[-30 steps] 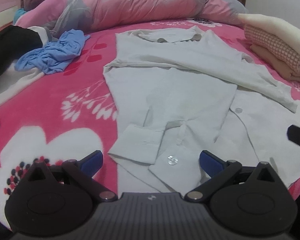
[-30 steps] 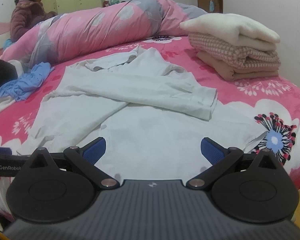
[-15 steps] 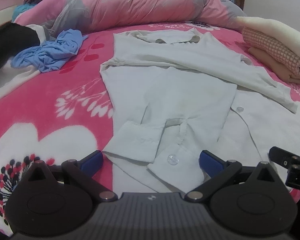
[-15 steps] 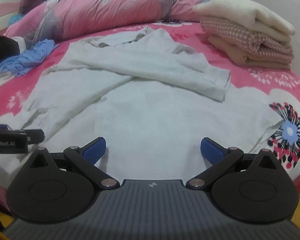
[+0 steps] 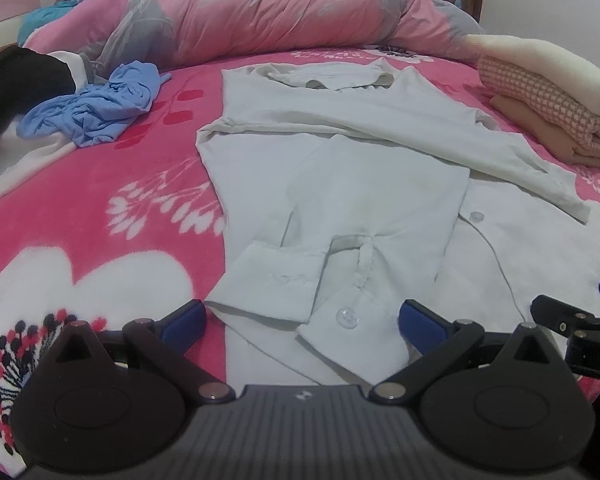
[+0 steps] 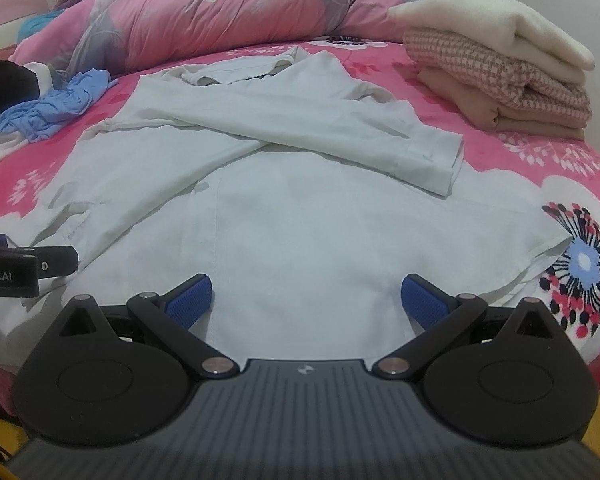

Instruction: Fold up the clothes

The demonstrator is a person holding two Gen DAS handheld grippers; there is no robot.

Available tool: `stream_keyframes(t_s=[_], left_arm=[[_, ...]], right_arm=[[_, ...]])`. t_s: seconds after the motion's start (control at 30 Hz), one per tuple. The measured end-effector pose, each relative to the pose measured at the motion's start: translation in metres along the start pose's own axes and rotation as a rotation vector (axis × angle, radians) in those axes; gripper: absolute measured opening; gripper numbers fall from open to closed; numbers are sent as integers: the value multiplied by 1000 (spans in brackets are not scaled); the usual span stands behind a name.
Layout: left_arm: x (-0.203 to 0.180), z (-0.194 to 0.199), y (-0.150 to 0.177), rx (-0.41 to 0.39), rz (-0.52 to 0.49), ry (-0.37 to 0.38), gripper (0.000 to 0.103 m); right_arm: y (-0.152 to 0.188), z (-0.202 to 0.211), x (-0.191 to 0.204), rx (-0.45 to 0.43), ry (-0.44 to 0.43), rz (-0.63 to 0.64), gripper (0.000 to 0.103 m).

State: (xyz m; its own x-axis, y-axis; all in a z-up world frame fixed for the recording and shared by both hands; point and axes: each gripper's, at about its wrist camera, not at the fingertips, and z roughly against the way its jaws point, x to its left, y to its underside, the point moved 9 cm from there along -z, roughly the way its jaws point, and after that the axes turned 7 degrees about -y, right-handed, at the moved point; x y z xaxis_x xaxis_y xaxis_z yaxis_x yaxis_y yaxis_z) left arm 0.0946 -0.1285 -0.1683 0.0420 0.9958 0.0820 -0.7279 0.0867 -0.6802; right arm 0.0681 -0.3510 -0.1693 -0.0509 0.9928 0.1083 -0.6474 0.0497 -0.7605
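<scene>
A white long-sleeved shirt (image 5: 372, 184) (image 6: 300, 208) lies flat on the pink flowered bed, collar toward the far side, both sleeves folded across its body. My left gripper (image 5: 302, 318) is open over the near left hem, straddling a buttoned cuff (image 5: 348, 316). My right gripper (image 6: 306, 300) is open just above the shirt's near hem, nothing between its fingers. The right gripper's tip (image 5: 572, 320) shows at the right edge of the left wrist view. The left gripper's body (image 6: 24, 268) shows at the left edge of the right wrist view.
A stack of folded clothes (image 6: 500, 76) (image 5: 548, 92) sits at the far right of the bed. A crumpled blue garment (image 5: 96, 108) (image 6: 48, 110) and a black garment (image 5: 16, 88) lie at the left. A rolled pink quilt (image 6: 228, 16) runs along the back.
Both grippers have come lower and closer to the shirt's near hem. They stay open, and the shirt has not moved.
</scene>
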Motion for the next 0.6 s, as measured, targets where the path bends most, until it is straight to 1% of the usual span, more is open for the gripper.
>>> stream_keyframes(t_s=[0.6], left_arm=[[3, 2, 2, 12, 13, 32, 103]], right_arm=[[3, 1, 1, -21, -4, 5, 102]])
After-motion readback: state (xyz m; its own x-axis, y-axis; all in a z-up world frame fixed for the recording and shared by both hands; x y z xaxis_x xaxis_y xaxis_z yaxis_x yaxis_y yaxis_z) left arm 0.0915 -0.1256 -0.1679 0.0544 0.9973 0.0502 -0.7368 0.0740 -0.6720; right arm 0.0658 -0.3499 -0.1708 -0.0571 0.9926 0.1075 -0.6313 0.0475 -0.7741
